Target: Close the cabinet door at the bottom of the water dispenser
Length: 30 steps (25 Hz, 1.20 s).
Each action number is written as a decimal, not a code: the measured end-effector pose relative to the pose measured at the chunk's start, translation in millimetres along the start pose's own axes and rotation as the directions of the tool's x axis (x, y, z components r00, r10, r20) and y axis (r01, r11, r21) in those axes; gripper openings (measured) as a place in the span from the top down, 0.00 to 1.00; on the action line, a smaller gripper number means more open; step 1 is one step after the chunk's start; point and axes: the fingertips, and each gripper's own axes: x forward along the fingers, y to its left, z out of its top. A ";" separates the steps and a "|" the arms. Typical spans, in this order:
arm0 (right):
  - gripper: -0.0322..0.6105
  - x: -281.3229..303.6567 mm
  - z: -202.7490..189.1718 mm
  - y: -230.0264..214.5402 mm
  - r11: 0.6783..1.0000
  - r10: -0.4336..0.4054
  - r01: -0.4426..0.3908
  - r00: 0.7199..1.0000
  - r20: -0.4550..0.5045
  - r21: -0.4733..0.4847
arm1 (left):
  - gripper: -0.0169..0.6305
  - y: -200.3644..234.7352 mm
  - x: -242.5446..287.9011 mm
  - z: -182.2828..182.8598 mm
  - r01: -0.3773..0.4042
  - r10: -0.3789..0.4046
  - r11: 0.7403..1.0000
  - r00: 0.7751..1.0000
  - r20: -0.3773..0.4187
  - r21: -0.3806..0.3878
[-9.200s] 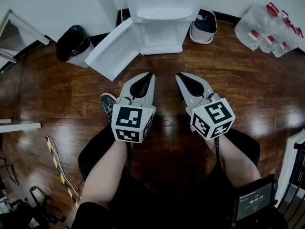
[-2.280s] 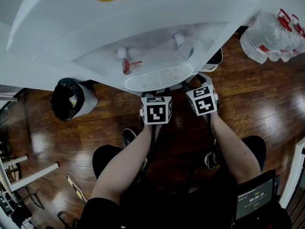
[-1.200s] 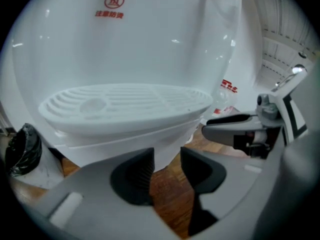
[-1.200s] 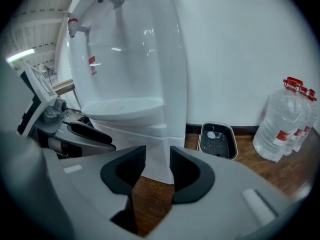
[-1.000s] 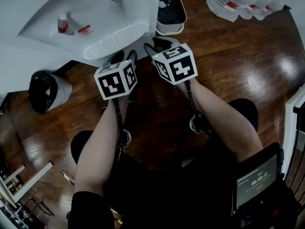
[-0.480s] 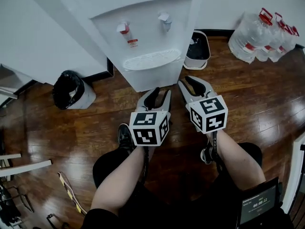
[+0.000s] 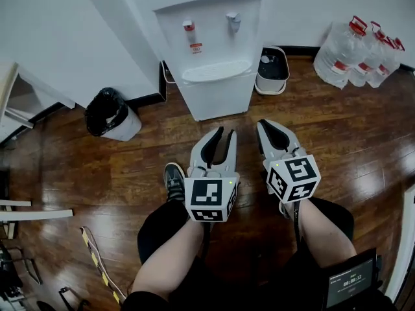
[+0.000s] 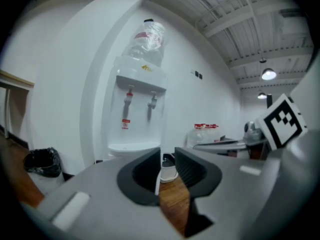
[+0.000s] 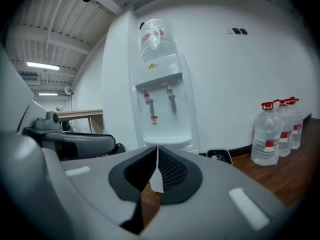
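The white water dispenser (image 7: 214,50) stands against the far wall, a bottle on top in the left gripper view (image 8: 145,39). Its bottom cabinet door (image 7: 220,101) lies flush with the body, shut. Both grippers hover over the wood floor in front of it, well apart from it and pointing at it. My left gripper (image 7: 225,133) has a narrow gap between its closing jaws, with nothing in it (image 8: 167,156). My right gripper (image 7: 262,124) is shut and empty, its pads meeting (image 9: 157,154).
A black bin bag (image 7: 110,112) stands left of the dispenser and a small white bin (image 7: 273,70) right of it. Several large water bottles (image 7: 360,47) stand at the far right. A tabletop (image 7: 11,86) is at the left. My shoe (image 7: 174,180) rests below the left gripper.
Both grippers have drawn back and up from the dispenser's front. The right jaws have shut and the left have narrowed. The door, swung open in the earliest frame, is now shut.
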 end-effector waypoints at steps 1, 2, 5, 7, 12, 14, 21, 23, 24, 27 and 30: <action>0.94 -6.9 1.6 6.1 1.000 0.007 -0.007 1.000 0.018 0.003 | 0.81 -5.1 -7.5 1.4 0.004 -0.005 0.999 1.000 0.024 0.034; 0.94 -14.7 3.3 13.8 1.000 0.018 -0.018 0.999 0.035 -0.002 | 0.81 -10.1 -16.1 3.1 0.006 -0.009 0.997 0.999 0.051 0.072; 0.94 -40.3 5.2 38.8 0.997 0.053 -0.049 0.996 0.074 -0.056 | 0.83 -28.7 -43.9 10.6 0.022 -0.041 0.987 0.993 0.113 0.161; 0.94 -51.1 3.2 49.4 0.995 0.074 -0.068 0.994 0.080 -0.078 | 0.84 -37.6 -54.9 14.0 0.035 -0.061 0.981 0.989 0.134 0.190; 0.94 -63.1 4.2 57.1 0.993 0.088 -0.080 0.992 0.089 -0.085 | 0.85 -36.8 -64.1 5.9 0.036 -0.064 0.978 0.989 0.134 0.205; 0.94 -62.6 5.2 56.9 0.993 0.089 -0.082 0.992 0.090 -0.080 | 0.85 -32.8 -64.2 5.5 0.032 -0.060 0.978 0.989 0.133 0.204; 0.94 -57.1 5.7 56.7 0.994 0.097 -0.092 0.992 0.080 -0.061 | 0.86 -23.2 -60.6 6.1 0.026 -0.049 0.982 0.992 0.120 0.188; 0.94 -54.9 5.4 56.8 0.993 0.098 -0.093 0.992 0.078 -0.067 | 0.86 -21.4 -58.3 4.5 0.030 -0.049 0.985 0.993 0.107 0.173; 0.94 -54.2 5.2 57.0 0.993 0.099 -0.094 0.992 0.077 -0.068 | 0.86 -20.9 -57.2 3.3 0.031 -0.050 0.984 0.993 0.107 0.175; 0.94 -53.1 5.5 56.8 0.993 0.100 -0.095 0.992 0.077 -0.065 | 0.86 -21.4 -54.9 0.9 0.029 -0.049 0.983 0.993 0.106 0.179; 0.94 -53.2 5.6 56.6 0.993 0.100 -0.095 0.992 0.076 -0.067 | 0.86 -22.3 -54.0 -1.4 0.031 -0.049 0.982 0.994 0.093 0.186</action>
